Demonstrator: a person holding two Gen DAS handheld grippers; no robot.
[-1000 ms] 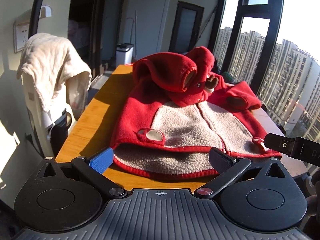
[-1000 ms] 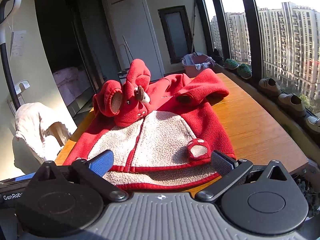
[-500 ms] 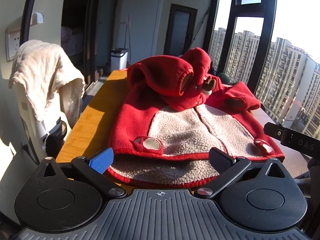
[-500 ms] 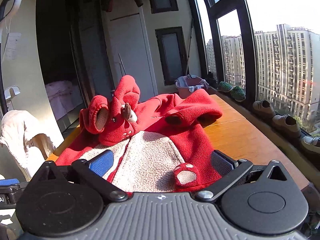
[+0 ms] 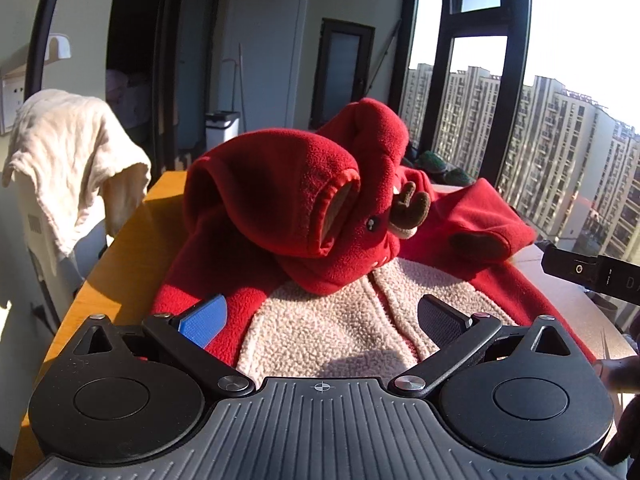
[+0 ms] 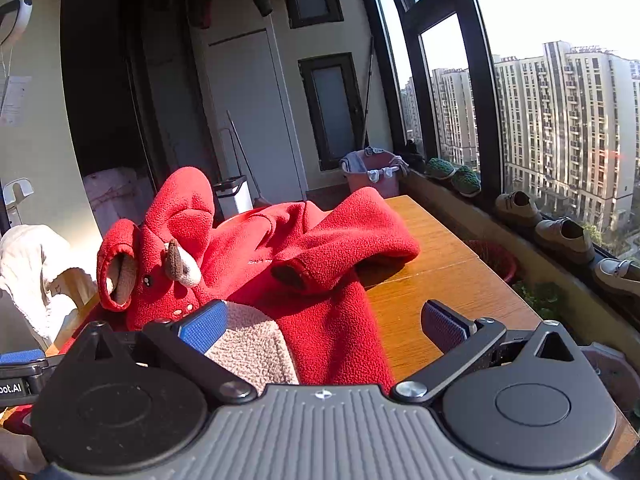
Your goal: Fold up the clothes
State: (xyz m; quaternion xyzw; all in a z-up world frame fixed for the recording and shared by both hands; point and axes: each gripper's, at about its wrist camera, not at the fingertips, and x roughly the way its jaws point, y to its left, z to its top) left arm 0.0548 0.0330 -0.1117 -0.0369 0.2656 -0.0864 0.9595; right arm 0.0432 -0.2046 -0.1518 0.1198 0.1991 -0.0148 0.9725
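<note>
Now both tongs spread over red fleece jacket (image 5: 320, 320) hem — left gripper (image 5: 320, 316), right gripper (image 6: 324, 326) — sleeves tucked; hem pinch looks next.

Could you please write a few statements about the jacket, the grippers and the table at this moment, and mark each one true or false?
1. The red fleece jacket lies on a wooden table. True.
2. The left gripper is shut on the jacket. False: its jaws are open, gripping nothing.
3. The right gripper is open. True.
4. Both sleeves lie spread out flat sideways. False: both are folded in over the body.
5. Shoes sit along the window ledge. True.
</note>
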